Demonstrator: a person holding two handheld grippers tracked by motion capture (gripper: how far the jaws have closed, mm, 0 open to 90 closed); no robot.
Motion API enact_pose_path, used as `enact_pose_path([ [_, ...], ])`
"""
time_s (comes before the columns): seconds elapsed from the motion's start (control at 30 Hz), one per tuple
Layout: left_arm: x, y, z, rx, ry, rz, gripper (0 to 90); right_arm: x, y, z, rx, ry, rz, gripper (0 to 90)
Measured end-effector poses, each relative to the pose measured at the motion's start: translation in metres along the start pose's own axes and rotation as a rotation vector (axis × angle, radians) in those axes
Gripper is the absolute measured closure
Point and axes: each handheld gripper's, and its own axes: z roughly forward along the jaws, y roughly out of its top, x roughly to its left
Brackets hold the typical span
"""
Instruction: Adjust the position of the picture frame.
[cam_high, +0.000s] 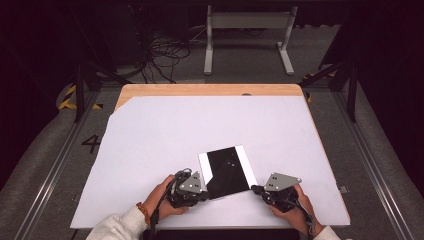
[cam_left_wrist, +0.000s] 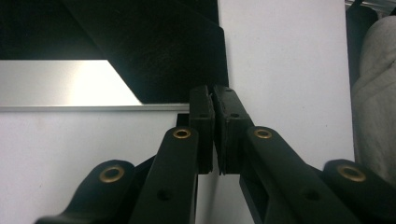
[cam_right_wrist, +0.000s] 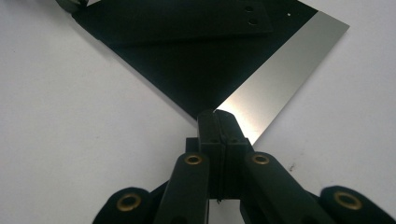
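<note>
While both hands rest low | left gripper (cam_high: 202, 192), right gripper (cam_high: 259, 189) seemingly pinch black sheet (cam_high: 227, 172) corners

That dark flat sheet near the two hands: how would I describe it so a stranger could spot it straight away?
Start from the white table cover on the wooden table. Near its front edge, between the left gripper and the right gripper, lies the sheet, turned slightly askew. It is the one black rectangle there, with a shiny silvery strip along two opposite sides.
</note>
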Motion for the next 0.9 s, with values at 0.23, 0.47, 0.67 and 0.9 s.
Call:
enact_pose_path([
  [0.23,0.011,0.001,-0.012,-0.041,0.043,0.008,87.7,-0.002,0.0,0.001,-0.005,-0.006,0.011,90.0],
  [0.47,0.042,-0.005,-0.025,-0.067,0.153,-0.067,87.5,-0.002,-0.001,0.001,-0.005,-0.025,0.013,90.0],
  [0.67,0.066,-0.011,-0.021,-0.062,0.216,-0.132,86.0,-0.003,0.001,0.001,0.001,-0.033,0.026,90.0],
  [0.9,0.092,-0.007,-0.022,-0.129,0.279,-0.212,87.4,-0.007,0.0,0.002,0.001,-0.071,0.036,90.0],
])
